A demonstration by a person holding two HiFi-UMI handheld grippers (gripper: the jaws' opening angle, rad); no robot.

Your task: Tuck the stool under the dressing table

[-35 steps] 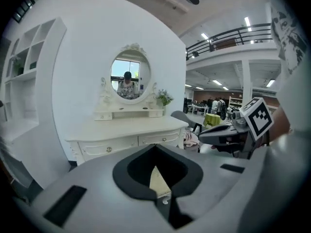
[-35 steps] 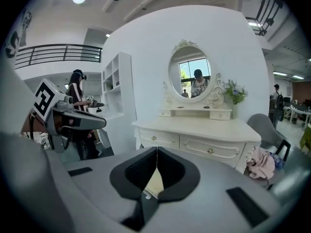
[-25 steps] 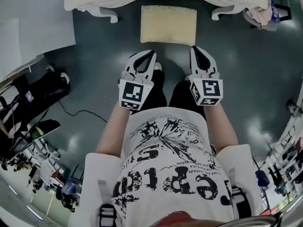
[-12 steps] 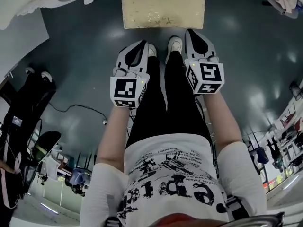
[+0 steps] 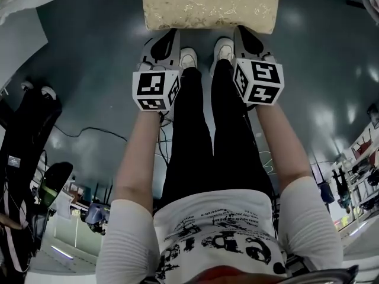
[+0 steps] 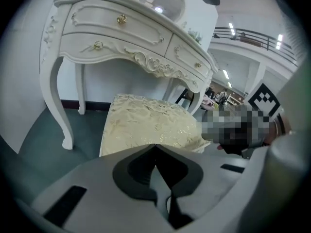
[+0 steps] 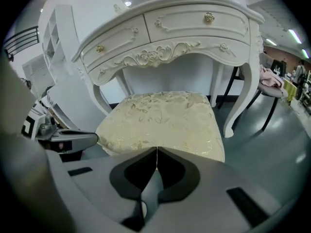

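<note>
The stool (image 5: 209,5) has a cream, gold-patterned cushion and stands on the dark floor in front of the white dressing table (image 6: 121,38). In the right gripper view the stool (image 7: 163,120) sits before the table (image 7: 184,28), partly under its front edge. My left gripper (image 5: 173,31) is shut and empty, its tips at the cushion's near left edge. My right gripper (image 5: 239,28) is shut and empty, tips at the near right edge. Whether either touches the cushion I cannot tell. The stool (image 6: 148,125) fills the left gripper view just beyond the closed jaws.
The person's legs and white shoes (image 5: 188,57) stand between the grippers. Black equipment and a cable (image 5: 35,123) lie on the floor at left. A dark chair with pink cloth (image 7: 272,86) stands right of the table. White table legs (image 6: 58,106) flank the stool.
The view has moved forward: the stool has slid from mid-frame to the top edge and looks larger. Both grippers have advanced up to the cushion's near edge, still shut.
</note>
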